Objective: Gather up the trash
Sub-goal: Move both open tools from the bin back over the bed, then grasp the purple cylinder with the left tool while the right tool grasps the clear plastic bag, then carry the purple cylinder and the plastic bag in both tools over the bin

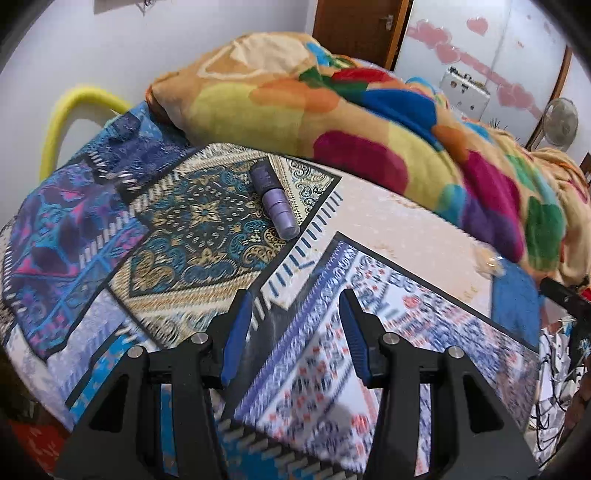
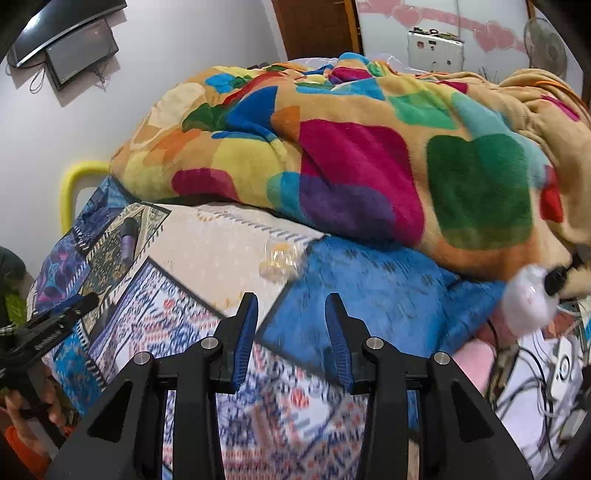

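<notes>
Looked to me like the approach step: both tools were hanging over the bed and nothing had been picked up yet. The left tool (image 1: 295, 306) had its jaws partly apart with only bedsheet showing between them, and the right tool (image 2: 291, 310) was the same story, a moderate gap and nothing in it.

As for the trash, the left view had a purple tube (image 1: 275, 201) lying flat on the patterned sheet (image 1: 192, 221), above the left tool's tips and a bit left of centre frame, well apart from them. In the right view a crumpled clear wrapper (image 2: 280, 260) sat near mid-frame just above the right tool's tips, right where the cream patch of sheet met the blue patch (image 2: 369, 291). It was blurry, so I couldn't say exactly what it was.

My guess at the next move: each tool goes forward and down to its own item. The tube needs the jaws across its width, since it'd probably roll. The wrapper is flimsy and would need a low pinch without snagging fabric.

Room-wise: the colourful fleece blanket (image 2: 351, 166) was heaped across the upper half, with a yellow bed rail (image 1: 70, 118) at left, a brown door (image 1: 354, 26) up top, and a fan (image 1: 561, 123) and cables (image 2: 535, 369) at right.
</notes>
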### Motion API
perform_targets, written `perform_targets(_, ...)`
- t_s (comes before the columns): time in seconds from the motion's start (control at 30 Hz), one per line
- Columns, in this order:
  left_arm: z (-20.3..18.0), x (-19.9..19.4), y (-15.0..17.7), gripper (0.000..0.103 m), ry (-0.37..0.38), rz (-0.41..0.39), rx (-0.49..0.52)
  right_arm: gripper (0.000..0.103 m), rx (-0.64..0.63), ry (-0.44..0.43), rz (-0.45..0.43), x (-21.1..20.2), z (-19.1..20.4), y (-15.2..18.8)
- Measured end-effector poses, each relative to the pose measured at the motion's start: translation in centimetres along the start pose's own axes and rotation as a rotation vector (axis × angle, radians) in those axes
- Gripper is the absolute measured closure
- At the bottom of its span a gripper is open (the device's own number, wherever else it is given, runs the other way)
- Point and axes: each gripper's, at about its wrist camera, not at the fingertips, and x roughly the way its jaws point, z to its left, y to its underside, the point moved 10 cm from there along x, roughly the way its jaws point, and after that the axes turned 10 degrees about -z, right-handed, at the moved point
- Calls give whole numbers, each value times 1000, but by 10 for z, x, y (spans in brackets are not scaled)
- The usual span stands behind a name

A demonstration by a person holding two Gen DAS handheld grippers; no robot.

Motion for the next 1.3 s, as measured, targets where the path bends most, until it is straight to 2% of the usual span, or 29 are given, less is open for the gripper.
perform_targets(0.03, 0, 7, -1, 55, 0, 5, 3, 67, -5, -9, -2, 4, 1, -2)
perform_targets(0.13, 3, 25, -10, 55, -4, 3, -20, 43, -25, -16, -4, 19, 2, -5)
perform_targets(0.3, 15, 52, -24, 55, -52, -8, -35, 42, -66, 9, -1, 40, 1, -4)
perform_targets(0.47, 24, 67, -31, 55, -39, -27, -77, 42, -78, 36, -2, 60, -3, -3)
perform_targets(0.7, 28, 83, -41, 55, -70, -49, -83, 42, -88, 30, 10, 74, 6, -3)
perform_targets(0.77, 29, 86, -42, 55, -83, -64, -81, 48, -107, 43, 5, 78, 9, -3)
perform_targets(0.8, 29, 86, -43, 60, -89, -67, -76, 52, -118, 54, 0, 78, 9, -3)
perform_targets(0.83, 28, 86, -43, 67, -82, -68, -72, 61, -125, 62, -5, 78, 9, -3)
perform_targets(0.87, 27, 86, -43, 81, -76, -68, -67, 63, -137, 74, -12, 78, 9, -3)
perform_targets(0.97, 27, 84, -41, 81, -61, -65, -69, 69, -130, 71, -17, 76, 8, -3)
perform_targets(1.1, 29, 75, -34, 81, -28, -60, -86, 70, -112, 49, -20, 68, 10, -1)
perform_targets(1.2, 26, 63, -27, 81, -22, -57, -59, 70, -133, 47, -37, 54, 13, -1)
perform_targets(1.3, 21, 48, -21, 81, 18, -48, -45, 71, -166, 45, -49, 41, 22, -1)
